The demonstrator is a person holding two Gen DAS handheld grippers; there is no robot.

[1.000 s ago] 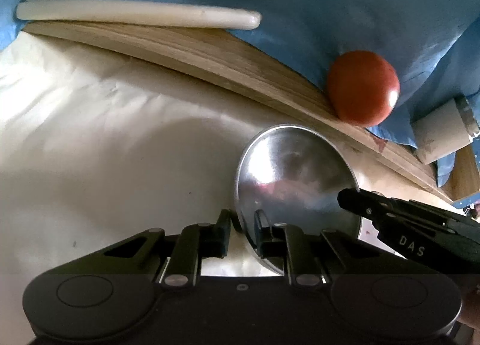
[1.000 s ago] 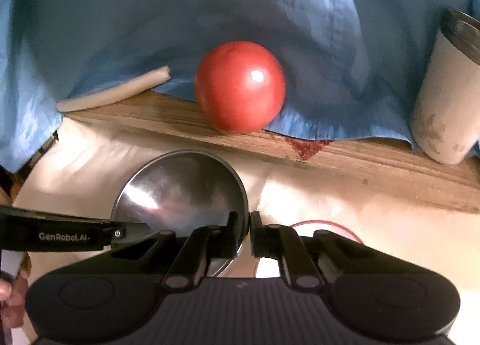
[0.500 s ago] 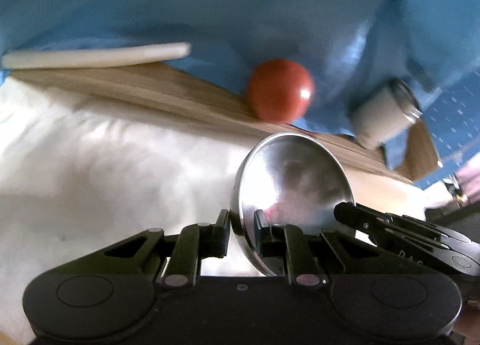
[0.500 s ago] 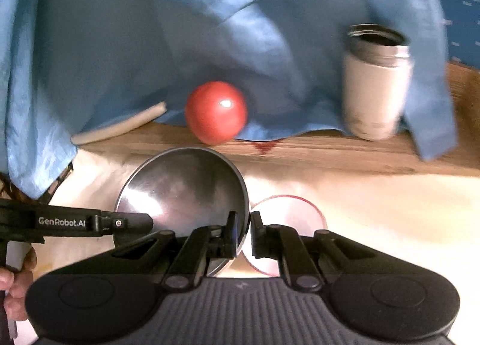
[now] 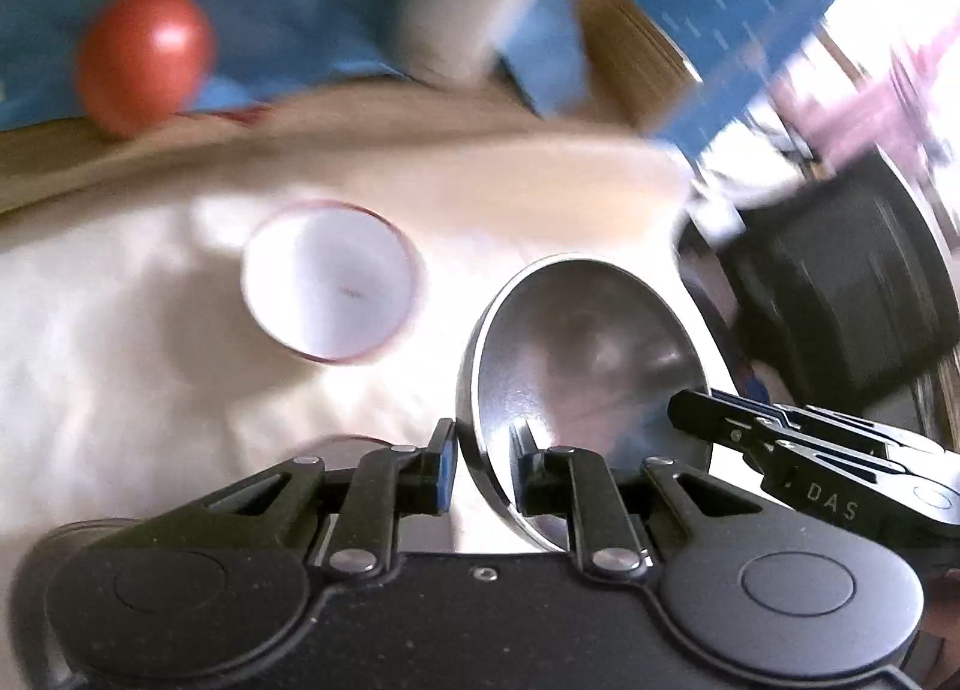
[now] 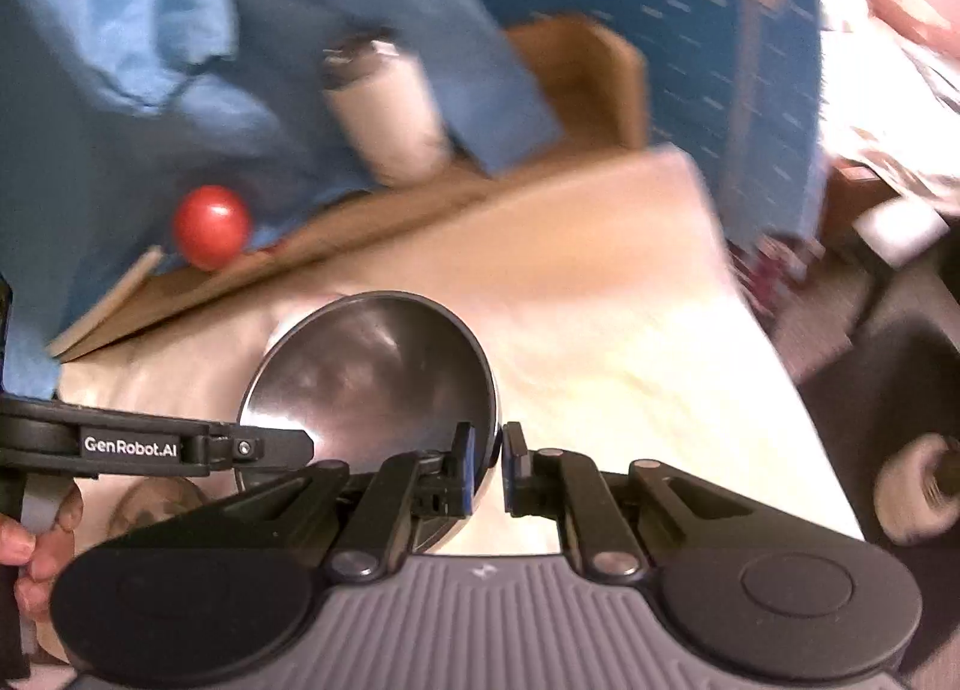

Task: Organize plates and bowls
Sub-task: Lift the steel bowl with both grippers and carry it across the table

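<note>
Left wrist view: left gripper (image 5: 483,459) pinches the steel bowl's (image 5: 591,366) near rim, right gripper (image 6: 485,468) clamps the opposite rim, bowl lifted clear over the cream cloth (image 6: 630,330) (white bowl (image 5: 330,282) sits behind, blurred)

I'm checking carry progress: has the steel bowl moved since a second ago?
Yes. The steel bowl, clamped by both hand-held grippers, has travelled rightward along the table: the red ball slid from above it to far left, and the white cup now stands beyond it.
</note>
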